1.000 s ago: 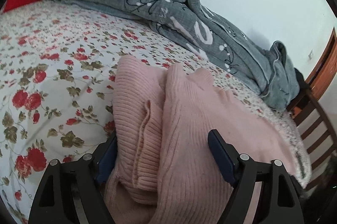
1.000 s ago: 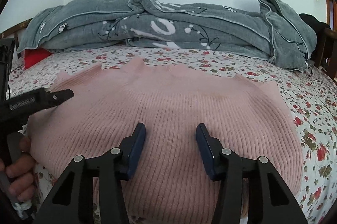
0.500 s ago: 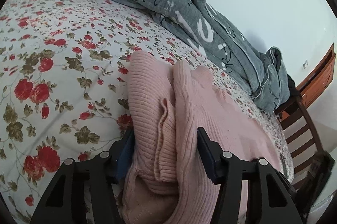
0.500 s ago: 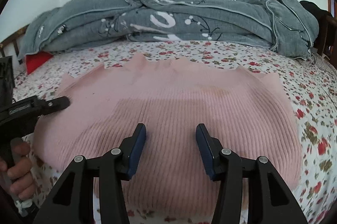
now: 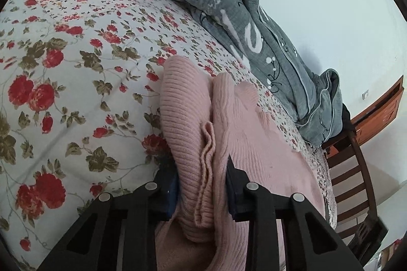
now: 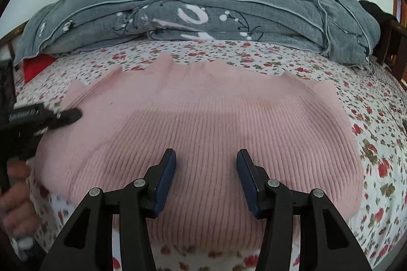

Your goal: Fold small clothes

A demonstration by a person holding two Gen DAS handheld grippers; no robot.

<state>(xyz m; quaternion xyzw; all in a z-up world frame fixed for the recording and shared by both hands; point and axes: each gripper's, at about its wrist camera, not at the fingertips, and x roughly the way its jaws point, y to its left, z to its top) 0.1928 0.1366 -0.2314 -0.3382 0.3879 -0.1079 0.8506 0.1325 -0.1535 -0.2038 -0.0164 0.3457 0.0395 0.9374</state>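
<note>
I see a big bed with a flowery sheet (image 6: 376, 143). A gray blanket (image 6: 203, 16) is bunched up along the far side. A pink sweater (image 6: 208, 123) lies spread flat in the middle of the sheet, on the near part. My left gripper (image 5: 202, 182) is squeezed tight on a bunched fold at the sweater's left edge. My right gripper (image 6: 206, 179) hangs just over the sweater's near side, its jaws apart and holding nothing.
</note>
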